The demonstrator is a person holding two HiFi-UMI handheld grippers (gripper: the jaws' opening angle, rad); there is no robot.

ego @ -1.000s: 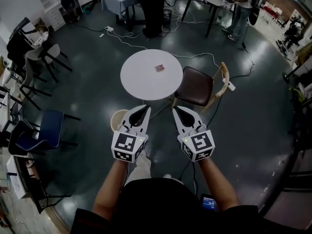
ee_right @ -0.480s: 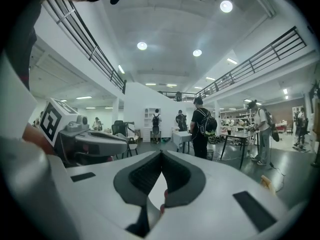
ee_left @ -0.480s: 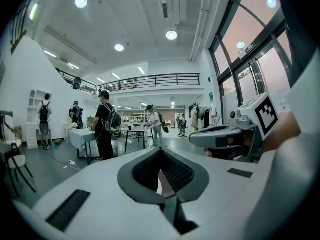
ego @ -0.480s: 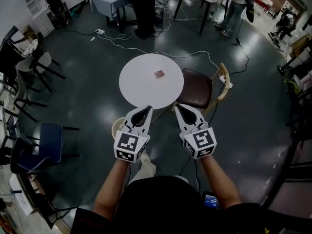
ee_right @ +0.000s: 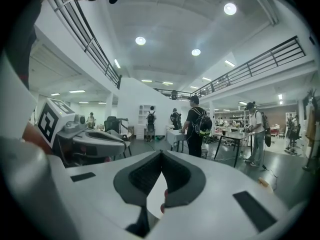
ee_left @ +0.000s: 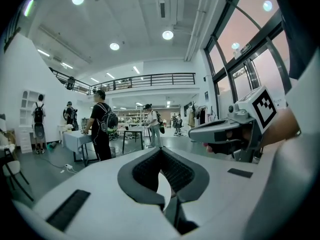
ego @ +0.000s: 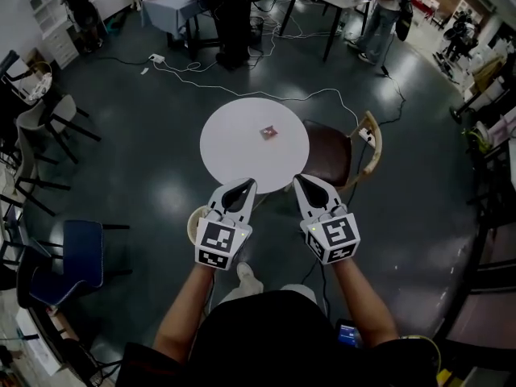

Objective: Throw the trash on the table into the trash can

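A small red piece of trash lies alone near the middle of the round white table. The beige trash can stands on the floor at the table's near left edge, half hidden under my left gripper. My left gripper is shut and empty, its tip over the table's near rim. My right gripper is beside it, also shut and empty, its tip by the table's near right rim. In the left gripper view and the right gripper view the jaws meet at the tips with nothing between them.
A brown chair with a wooden back stands against the table's right side. A blue chair is at the left. White cables run over the dark floor beyond the table. People stand at desks far behind.
The table has drawn closer and sits slightly lower in the head view. Both grippers have stayed shut, side by side, and sit a little lower in the frame.
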